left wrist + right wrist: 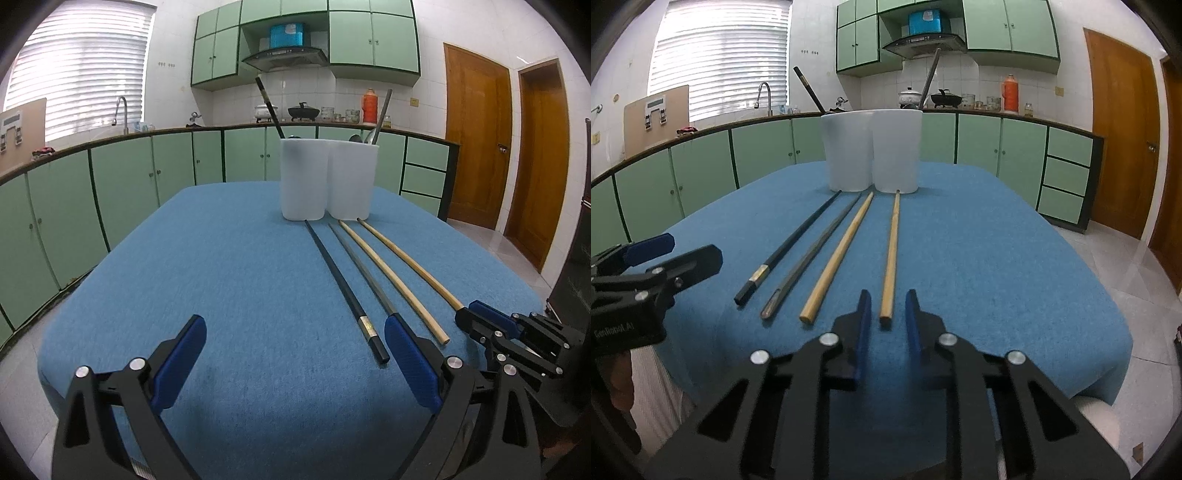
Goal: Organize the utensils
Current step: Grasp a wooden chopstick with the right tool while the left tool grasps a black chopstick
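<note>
Blue cloth [997, 258] over table; four chopsticks side by side on it, tips toward two white cups [871, 151] far ahead of both jaws. Right gripper [886, 317]: jaws partly open, straddling the near end of the rightmost bamboo stick [891, 254], not visibly clamping it. Left gripper [295, 343]: jaws wide open, empty, black stick [343, 288] just inside its right finger.

On the blue cloth-covered table [221, 295] four long chopsticks lie side by side: one black [343, 288], one dark grey [360, 273], two light wooden [391, 280]. Behind them stand two white plastic cups [328, 181], touching. The left gripper [295, 354] is wide open above the cloth.
</note>
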`<action>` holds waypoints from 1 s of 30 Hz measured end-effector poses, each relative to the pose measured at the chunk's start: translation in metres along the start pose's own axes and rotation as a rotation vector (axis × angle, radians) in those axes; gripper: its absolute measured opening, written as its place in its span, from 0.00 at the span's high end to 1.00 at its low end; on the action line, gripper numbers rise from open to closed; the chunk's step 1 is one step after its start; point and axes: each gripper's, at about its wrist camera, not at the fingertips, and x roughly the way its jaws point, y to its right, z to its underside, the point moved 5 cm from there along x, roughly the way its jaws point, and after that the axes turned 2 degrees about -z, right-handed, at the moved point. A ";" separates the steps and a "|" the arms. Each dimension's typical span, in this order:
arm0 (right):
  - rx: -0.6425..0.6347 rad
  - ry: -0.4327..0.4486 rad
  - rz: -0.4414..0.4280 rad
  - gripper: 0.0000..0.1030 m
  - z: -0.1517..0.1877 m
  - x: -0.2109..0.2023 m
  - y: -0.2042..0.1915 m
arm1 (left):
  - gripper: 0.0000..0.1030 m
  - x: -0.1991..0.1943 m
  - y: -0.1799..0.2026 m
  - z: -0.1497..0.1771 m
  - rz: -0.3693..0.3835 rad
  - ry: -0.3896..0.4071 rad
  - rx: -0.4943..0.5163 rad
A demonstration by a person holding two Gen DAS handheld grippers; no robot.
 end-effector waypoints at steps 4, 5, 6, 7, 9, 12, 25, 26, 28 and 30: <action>-0.007 0.010 0.014 0.88 0.001 -0.001 -0.002 | 0.08 -0.001 0.001 0.000 0.001 -0.001 0.004; -0.002 0.010 0.011 0.88 0.001 -0.002 -0.002 | 0.08 -0.001 0.002 0.001 0.002 -0.002 0.004; 0.001 0.010 0.010 0.88 0.001 -0.002 -0.002 | 0.08 -0.001 0.002 0.001 0.002 -0.002 0.004; 0.002 0.011 0.011 0.88 0.002 -0.002 -0.002 | 0.08 -0.001 0.002 0.000 0.002 -0.003 0.004; 0.002 0.012 0.012 0.88 0.003 -0.002 -0.002 | 0.08 -0.001 0.003 0.000 0.003 -0.004 0.002; 0.002 0.015 0.013 0.88 0.003 -0.002 -0.002 | 0.08 -0.001 0.004 0.002 0.006 -0.007 -0.001; -0.014 0.033 0.027 0.94 0.004 -0.006 -0.001 | 0.12 0.000 0.009 0.007 0.019 -0.021 -0.013; -0.014 0.034 0.029 0.94 0.005 -0.006 0.000 | 0.13 0.001 0.010 0.007 0.020 -0.029 -0.016; -0.005 0.037 0.030 0.94 0.005 -0.007 0.003 | 0.18 0.004 0.011 0.009 0.026 -0.044 -0.022; -0.001 0.039 0.031 0.94 0.006 -0.009 0.005 | 0.21 0.007 0.012 0.011 0.035 -0.056 -0.029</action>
